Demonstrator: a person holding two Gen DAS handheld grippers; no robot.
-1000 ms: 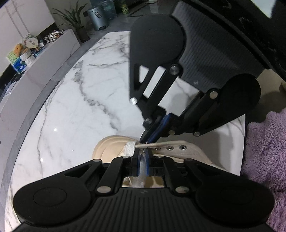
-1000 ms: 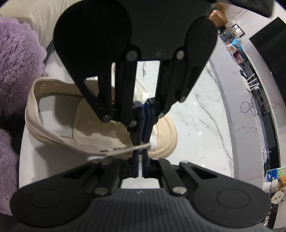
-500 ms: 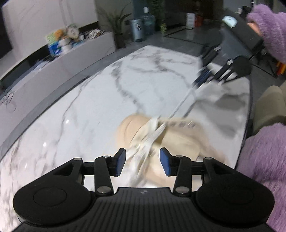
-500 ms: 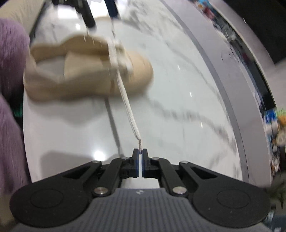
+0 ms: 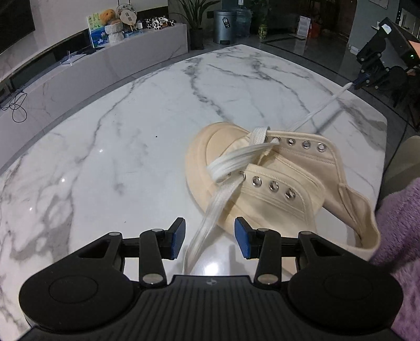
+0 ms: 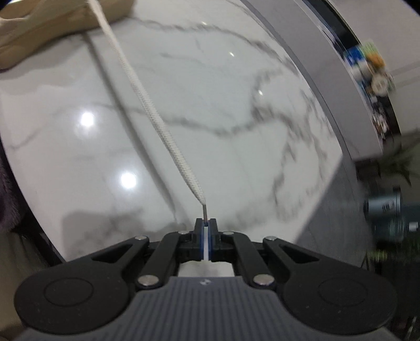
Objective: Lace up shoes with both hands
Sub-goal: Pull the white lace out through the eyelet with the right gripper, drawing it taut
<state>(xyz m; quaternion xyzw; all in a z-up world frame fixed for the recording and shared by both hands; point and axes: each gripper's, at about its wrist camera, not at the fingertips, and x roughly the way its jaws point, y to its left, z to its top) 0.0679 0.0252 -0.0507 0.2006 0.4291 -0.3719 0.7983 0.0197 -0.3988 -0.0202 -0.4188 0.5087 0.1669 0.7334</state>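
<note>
A cream canvas shoe lies on the marble table, toe pointing away from me, with metal eyelets along both flaps. A white lace crosses its lowest eyelets. One loose end trails down between the fingers of my left gripper, which is open and not touching it. The other end runs taut to the far right, where my right gripper pinches it. In the right wrist view my right gripper is shut on the lace's metal tip, and the lace stretches up to the shoe.
A purple fluffy sleeve sits at the right edge. Beyond the table stand a long grey cabinet with toys on it, a bin and a plant. The table edge curves to the right of the right gripper.
The left gripper has opened, let go of the lace and drawn back from the shoe. The right gripper has pulled its lace end far away from the shoe, drawing the lace taut.
</note>
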